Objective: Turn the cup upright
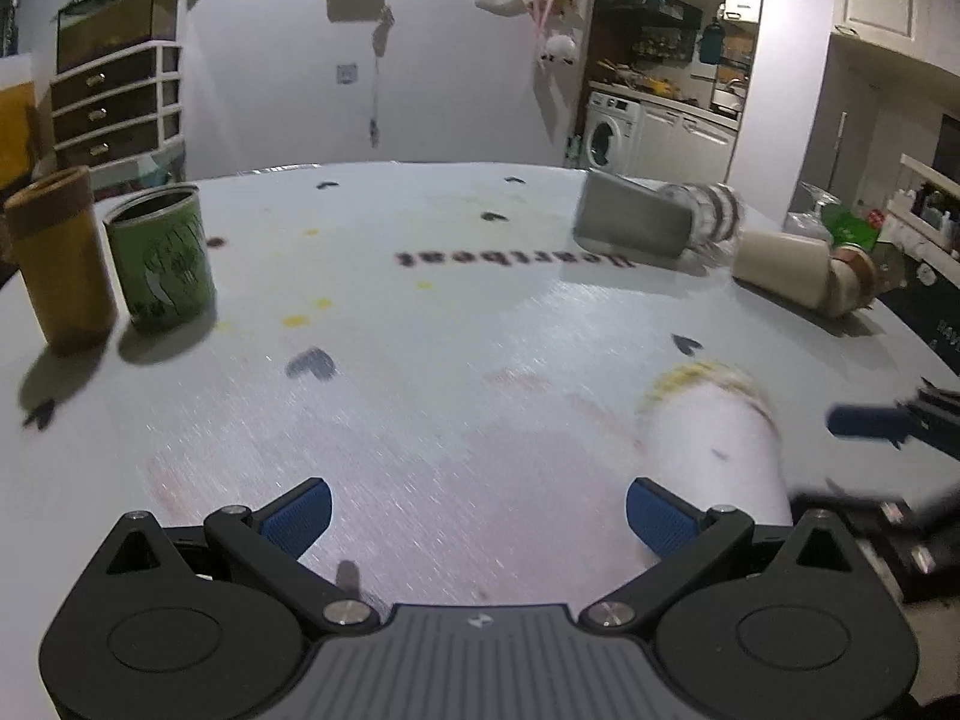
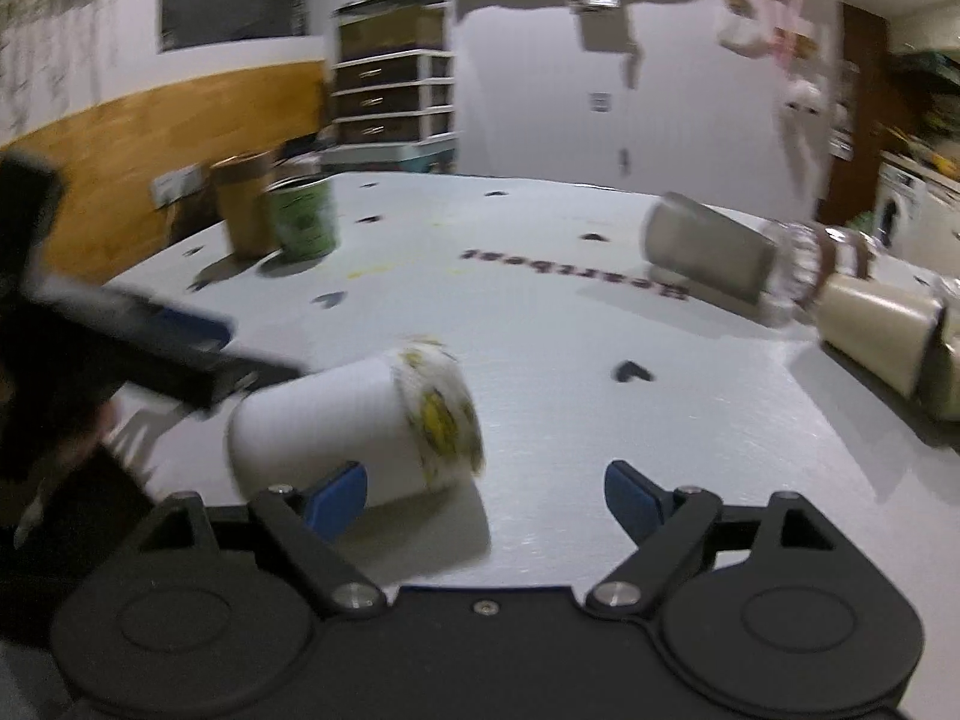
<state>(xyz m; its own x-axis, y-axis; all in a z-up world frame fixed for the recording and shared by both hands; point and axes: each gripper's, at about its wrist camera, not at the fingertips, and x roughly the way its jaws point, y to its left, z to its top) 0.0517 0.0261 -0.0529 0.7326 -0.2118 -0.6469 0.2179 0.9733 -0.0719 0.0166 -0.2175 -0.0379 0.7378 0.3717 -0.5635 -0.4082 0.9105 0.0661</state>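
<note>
A white cup with a yellow-patterned rim (image 1: 714,438) lies on its side on the white table (image 1: 450,312), just right of my left gripper (image 1: 477,510), which is open and empty. In the right wrist view the same cup (image 2: 360,420) lies beside the left finger of my right gripper (image 2: 486,495), which is open and empty. The other gripper shows in each view, blurred, in the left wrist view (image 1: 870,420) and in the right wrist view (image 2: 150,336).
A brown cup (image 1: 60,264) and a green cup (image 1: 162,255) stand upright at the far left. A grey cup (image 1: 630,222), a clear patterned cup (image 1: 714,213) and a cream cup (image 1: 792,273) lie on their sides at the far right.
</note>
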